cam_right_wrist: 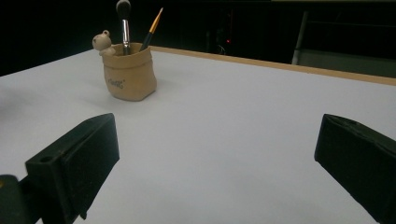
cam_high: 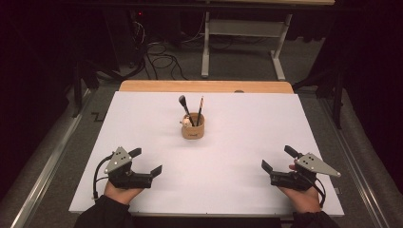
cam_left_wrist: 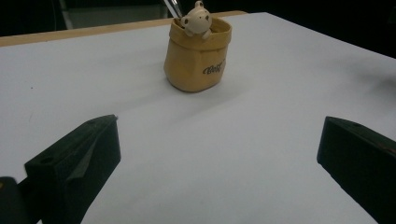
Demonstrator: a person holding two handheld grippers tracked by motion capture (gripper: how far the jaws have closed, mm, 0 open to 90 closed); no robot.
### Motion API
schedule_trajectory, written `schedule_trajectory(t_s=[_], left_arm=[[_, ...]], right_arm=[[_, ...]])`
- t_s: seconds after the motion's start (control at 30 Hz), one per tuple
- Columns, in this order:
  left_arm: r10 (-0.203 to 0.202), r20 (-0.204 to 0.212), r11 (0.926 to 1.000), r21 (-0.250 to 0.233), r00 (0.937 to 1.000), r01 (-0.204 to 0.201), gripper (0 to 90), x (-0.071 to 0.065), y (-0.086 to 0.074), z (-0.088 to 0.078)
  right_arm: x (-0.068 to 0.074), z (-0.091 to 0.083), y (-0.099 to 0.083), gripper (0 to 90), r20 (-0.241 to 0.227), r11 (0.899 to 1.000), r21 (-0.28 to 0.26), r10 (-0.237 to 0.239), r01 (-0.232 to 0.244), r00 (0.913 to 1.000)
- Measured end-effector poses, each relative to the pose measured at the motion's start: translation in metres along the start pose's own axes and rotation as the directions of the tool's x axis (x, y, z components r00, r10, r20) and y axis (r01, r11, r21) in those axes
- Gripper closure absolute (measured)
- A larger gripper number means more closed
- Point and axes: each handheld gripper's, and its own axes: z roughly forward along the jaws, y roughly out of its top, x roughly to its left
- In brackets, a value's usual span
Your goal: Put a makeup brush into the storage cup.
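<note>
A tan sack-shaped holder (cam_high: 193,129) (cam_left_wrist: 197,58) (cam_right_wrist: 128,72) with a small bear figure (cam_left_wrist: 196,18) (cam_right_wrist: 102,43) on its rim stands upright at the table's middle. A black-tipped brush (cam_high: 183,105) (cam_right_wrist: 124,21) and a pencil (cam_high: 200,109) (cam_right_wrist: 152,28) stick up out of it. My left gripper (cam_high: 146,161) (cam_left_wrist: 219,158) rests near the front left, open, with nothing between its jaws. My right gripper (cam_high: 278,158) (cam_right_wrist: 217,158) rests near the front right, open and empty too. Both point toward the holder from well short of it.
A white sheet (cam_high: 237,142) covers the wooden table (cam_high: 204,86). Beyond the far edge stand a white table frame (cam_high: 242,42) and loose cables (cam_high: 161,59) on the floor. Dark surroundings flank both sides.
</note>
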Motion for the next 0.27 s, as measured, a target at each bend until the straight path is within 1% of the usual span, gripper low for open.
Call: schedule_trajectory(t_s=[0.27], left_arm=[[-0.003, -0.006, 1.0000, -0.003, 1.0000, 0.003, 0.0, 0.0014, -0.0003, -0.0010]], right_arm=[[0.0015, 0.0011, 0.0005, 0.6, -0.001, 1.000, 0.001, -0.003, 0.003, 1.0000]])
